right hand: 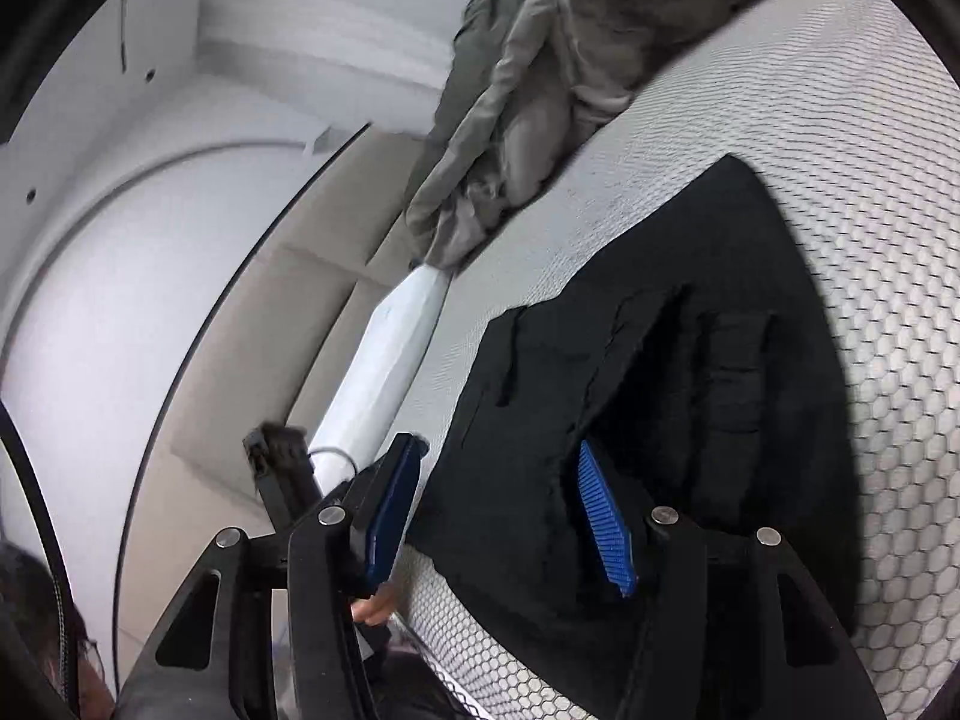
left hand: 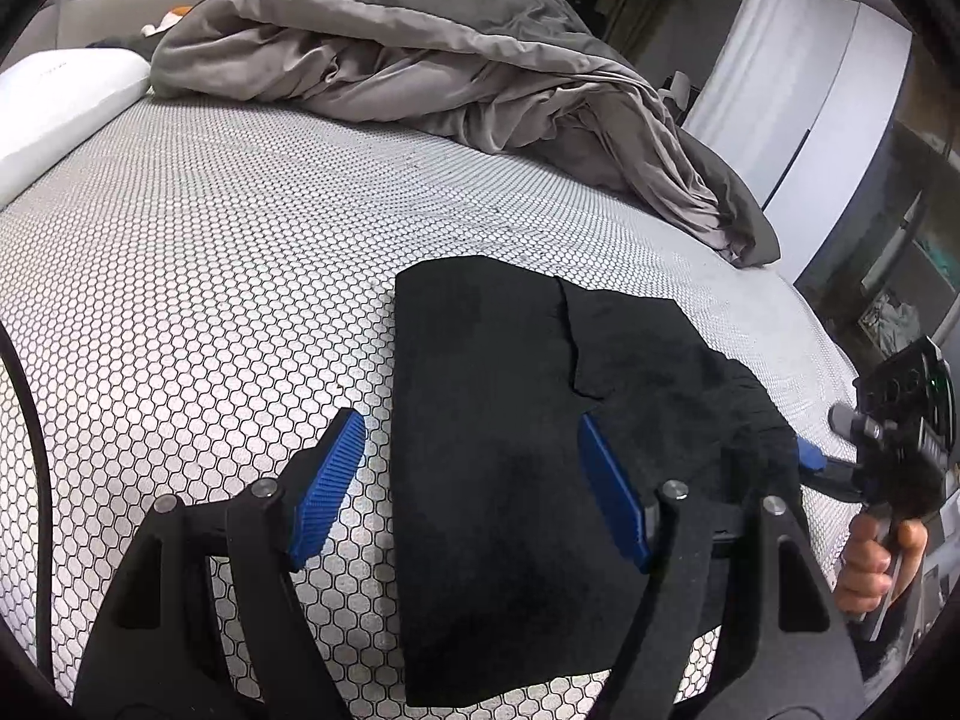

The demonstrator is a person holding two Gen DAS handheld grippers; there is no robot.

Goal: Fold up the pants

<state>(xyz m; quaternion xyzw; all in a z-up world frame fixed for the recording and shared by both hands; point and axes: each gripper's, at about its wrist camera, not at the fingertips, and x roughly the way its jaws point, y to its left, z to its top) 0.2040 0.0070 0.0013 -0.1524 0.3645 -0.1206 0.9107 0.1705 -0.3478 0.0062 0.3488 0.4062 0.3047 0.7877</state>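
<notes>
Black pants [left hand: 510, 420] lie folded flat on the honeycomb-patterned mattress [left hand: 180, 276]. My left gripper [left hand: 474, 483] is open just above them; its left pad hangs over bare mattress and its right pad over the cloth, so the pants' left edge runs between the fingers. My right gripper [left hand: 840, 462], held by a hand [left hand: 870, 564], sits at the pants' right edge. In the right wrist view the right gripper [right hand: 498, 516] stands open over the near edge of the pants [right hand: 660, 360]. One pad is over the fabric and the other is off it, with no pinch visible.
A crumpled grey duvet [left hand: 420, 60] covers the far part of the bed, and a white pillow [left hand: 60, 102] lies at the far left. White wardrobe doors [left hand: 840, 120] and shelves stand beyond the bed's right edge. A black cable [left hand: 36, 480] hangs at the left.
</notes>
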